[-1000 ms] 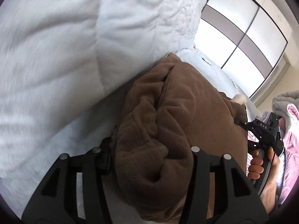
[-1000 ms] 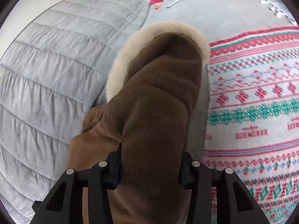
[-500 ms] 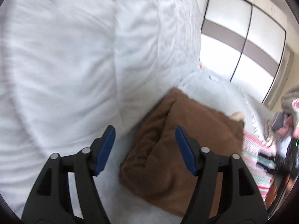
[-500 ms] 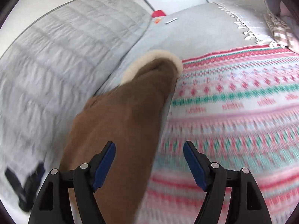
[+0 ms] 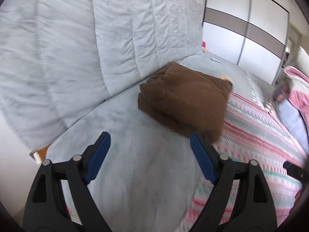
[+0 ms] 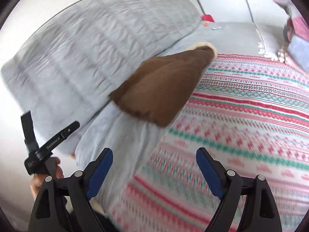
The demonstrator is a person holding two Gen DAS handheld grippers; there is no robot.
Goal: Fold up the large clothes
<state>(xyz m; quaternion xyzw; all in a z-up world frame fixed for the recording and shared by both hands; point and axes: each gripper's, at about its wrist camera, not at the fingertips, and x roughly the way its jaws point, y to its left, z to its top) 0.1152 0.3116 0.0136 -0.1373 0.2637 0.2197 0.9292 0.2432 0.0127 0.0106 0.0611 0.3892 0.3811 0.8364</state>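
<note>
In the middle of the left wrist view, slightly right of centre, the folded brown fleece garment with a cream fur trim lies as a compact block on the pale grey bedspread, parked against the foot of the grey quilted cushion, probably to keep it clear of the working area. Its right edge overlaps the pink, white and green patterned knit blanket. At the bottom of the frame the left gripper has its 2 blue-padded jaws spread wide, having just been opening, with nothing between them; the garment sits beyond the tips, untouched. A pile of pink and striped clothes waits at the right edge.

In the right wrist view, the same brown bundle sits centre frame, fur edge pointing to the upper right. The right gripper, low in the frame, is likewise wide apart and empty, its jaws having just been opening. At lower left the person's hand holds the other tool. This fold looks finished, both grippers released for the next piece.
</note>
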